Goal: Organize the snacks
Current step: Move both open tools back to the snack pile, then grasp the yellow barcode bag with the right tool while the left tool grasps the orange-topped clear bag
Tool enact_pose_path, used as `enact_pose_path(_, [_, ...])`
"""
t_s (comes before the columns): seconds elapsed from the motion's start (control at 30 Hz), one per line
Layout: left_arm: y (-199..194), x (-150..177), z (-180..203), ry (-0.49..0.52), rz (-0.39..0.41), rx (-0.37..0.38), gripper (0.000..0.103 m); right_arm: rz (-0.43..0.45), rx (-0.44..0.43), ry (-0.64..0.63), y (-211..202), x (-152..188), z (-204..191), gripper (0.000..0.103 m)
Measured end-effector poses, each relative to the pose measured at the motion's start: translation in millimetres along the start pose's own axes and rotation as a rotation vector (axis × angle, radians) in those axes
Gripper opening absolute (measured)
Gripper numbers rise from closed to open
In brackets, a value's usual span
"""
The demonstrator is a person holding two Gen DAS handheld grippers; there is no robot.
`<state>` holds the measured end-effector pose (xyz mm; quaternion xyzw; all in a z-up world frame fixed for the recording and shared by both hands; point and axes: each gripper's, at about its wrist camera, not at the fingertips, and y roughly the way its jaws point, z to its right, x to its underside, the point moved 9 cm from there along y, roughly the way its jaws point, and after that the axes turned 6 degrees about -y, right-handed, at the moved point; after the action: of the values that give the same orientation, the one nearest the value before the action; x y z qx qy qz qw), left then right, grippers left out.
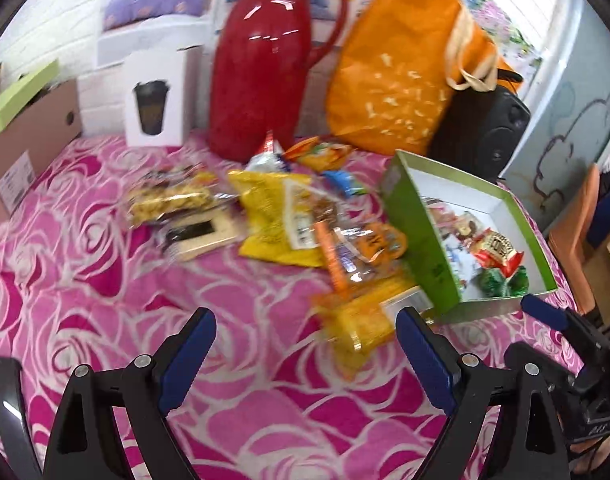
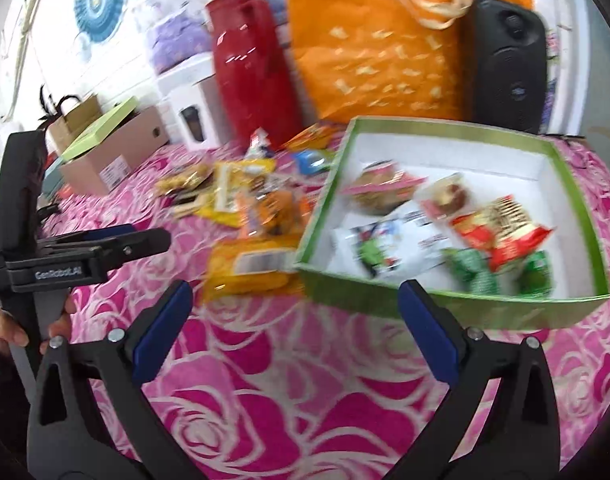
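A green-walled box with a white inside lies on the pink rose cloth, right of centre. It holds a red packet, green packets, a white packet and pink-wrapped cakes. Left of the box lies a loose pile: a yellow bag, an orange packet and a yellow packet. My left gripper is open just short of the pile, holding nothing. My right gripper is open before the box's near wall, also holding nothing.
Along the back stand a red thermos jug, an orange tote bag, a black speaker and a white box with a cup picture. A cardboard box sits at the far left. Bare cloth lies in front.
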<state>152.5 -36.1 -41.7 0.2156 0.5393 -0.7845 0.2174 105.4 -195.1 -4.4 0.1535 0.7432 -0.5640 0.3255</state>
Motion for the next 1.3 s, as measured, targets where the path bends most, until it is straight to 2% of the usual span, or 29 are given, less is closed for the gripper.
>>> enact_pose_path(0.13, [2.5,4.6,-4.2,0.017,-0.011,0.035,0.093,-0.054,-0.037,-0.039,20.6,6.1,-28.1,0.100])
enact_pose_path(0.17, [5.7,6.2,0.7,0.036,-0.021,0.057,0.093,-0.069,-0.035,-0.049,24.0,8.9,-31.6,0.096])
enact_pose_path(0.23, [12.7,6.0,10.9,0.082,-0.038,0.096,0.093,-0.096,-0.028,-0.054,27.7,15.1,-32.8,0.095])
enact_pose_path(0.3, [19.1,-1.4,22.4,0.114,-0.045,0.123,0.093,-0.113,-0.030,-0.039,29.4,19.9,-31.7,0.095])
enact_pose_path(0.37, [28.8,-17.1,30.7,0.133,-0.043,0.124,0.092,-0.129,-0.042,0.005,31.4,23.5,-29.5,0.089])
enact_pose_path(0.5, [51.6,-44.2,50.6,0.165,-0.064,0.180,0.084,-0.151,-0.051,0.063,37.0,26.0,-27.3,0.082])
enact_pose_path(0.53, [59.2,-48.1,55.1,0.180,-0.072,0.186,0.079,-0.155,-0.045,0.063,37.8,26.9,-27.5,0.081])
enact_pose_path(0.63, [79.0,-53.7,61.2,0.209,-0.104,0.171,0.077,-0.167,-0.041,0.056,38.3,29.6,-29.6,0.081])
enact_pose_path(0.67, [82.8,-51.6,62.9,0.212,-0.118,0.177,0.073,-0.169,-0.040,0.058,37.9,30.5,-29.5,0.081])
enact_pose_path(0.73, [99.5,-40.7,65.1,0.236,-0.189,0.172,0.049,-0.172,-0.035,0.059,35.9,31.8,-28.2,0.081])
enact_pose_path(0.77, [104.9,-33.5,63.0,0.246,-0.208,0.166,0.047,-0.170,-0.031,0.061,34.4,31.5,-27.0,0.081])
enact_pose_path(0.83, [101.1,-27.5,60.7,0.238,-0.187,0.203,0.045,-0.164,-0.034,0.067,32.4,31.2,-25.1,0.081])
enact_pose_path(0.93, [84.9,-14.1,48.3,0.172,-0.194,0.231,0.035,-0.167,-0.039,0.078,34.5,32.0,-24.7,0.081])
enact_pose_path(1.1, [59.1,20.7,23.1,0.107,-0.215,0.223,0.034,-0.176,-0.075,0.096,41.7,34.9,-31.0,0.081])
enact_pose_path(1.17, [48.7,34.6,18.5,0.091,-0.223,0.248,0.034,-0.184,-0.084,0.096,44.2,36.7,-33.2,0.081])
enact_pose_path(1.23, [38.9,41.2,12.5,0.068,-0.213,0.254,0.034,-0.188,-0.104,0.106,46.4,36.9,-36.6,0.081])
enact_pose_path(1.3, [28.8,40.0,2.3,0.043,-0.180,0.225,0.035,-0.188,-0.114,0.117,50.9,34.3,-38.2,0.081])
